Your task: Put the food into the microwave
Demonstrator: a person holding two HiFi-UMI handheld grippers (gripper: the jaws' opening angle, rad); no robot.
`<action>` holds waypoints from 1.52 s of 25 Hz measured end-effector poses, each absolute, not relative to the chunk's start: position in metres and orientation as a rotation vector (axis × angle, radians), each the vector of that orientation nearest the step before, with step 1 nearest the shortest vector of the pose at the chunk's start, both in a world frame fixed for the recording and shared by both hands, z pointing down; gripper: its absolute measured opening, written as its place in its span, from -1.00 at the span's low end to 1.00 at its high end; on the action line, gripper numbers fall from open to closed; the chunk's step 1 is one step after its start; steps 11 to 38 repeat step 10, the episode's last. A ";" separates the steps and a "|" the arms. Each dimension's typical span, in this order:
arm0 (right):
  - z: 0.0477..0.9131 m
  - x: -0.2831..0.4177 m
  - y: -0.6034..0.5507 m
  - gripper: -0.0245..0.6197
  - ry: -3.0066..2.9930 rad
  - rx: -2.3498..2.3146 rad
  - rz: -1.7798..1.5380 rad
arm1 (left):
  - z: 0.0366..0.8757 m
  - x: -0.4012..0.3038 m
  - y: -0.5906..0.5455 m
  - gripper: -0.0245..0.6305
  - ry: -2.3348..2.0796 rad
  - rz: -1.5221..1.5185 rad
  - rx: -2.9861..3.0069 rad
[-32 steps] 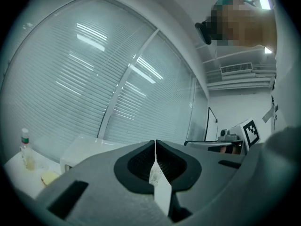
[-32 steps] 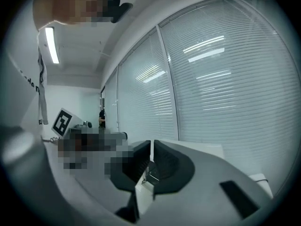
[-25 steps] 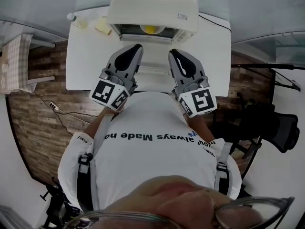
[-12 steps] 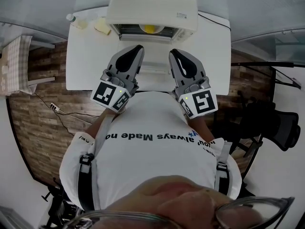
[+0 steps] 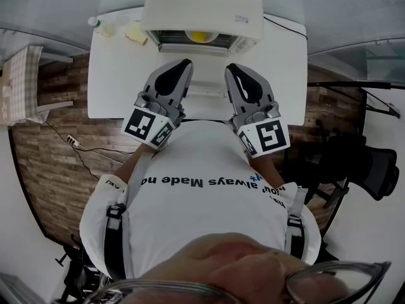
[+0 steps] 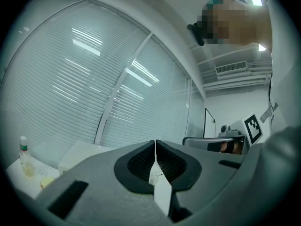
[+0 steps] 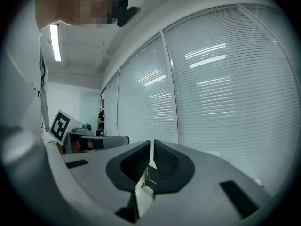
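Head view: the yellow food (image 5: pixel 199 37) already sits inside the open microwave (image 5: pixel 202 8) on the white desk (image 5: pixel 117 75), so a careless push from the left claw (image 5: pixel 182 66) or right claw (image 5: pixel 232 69) could knock its door or the food. Left gripper view: that claw is closed on nothing, before window blinds (image 6: pixel 70 79) and a bottle (image 6: pixel 23 147). Right gripper view: likewise closed and empty, facing more blinds.
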State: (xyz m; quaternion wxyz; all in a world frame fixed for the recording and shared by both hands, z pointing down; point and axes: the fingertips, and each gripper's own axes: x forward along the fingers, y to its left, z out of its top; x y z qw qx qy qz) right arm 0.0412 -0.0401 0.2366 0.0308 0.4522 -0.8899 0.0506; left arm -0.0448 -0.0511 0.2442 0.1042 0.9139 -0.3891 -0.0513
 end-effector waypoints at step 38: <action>0.239 0.043 -0.042 -0.85 -2.756 1.396 0.192 | 0.246 -0.044 -0.053 -0.88 -1.146 -0.146 2.692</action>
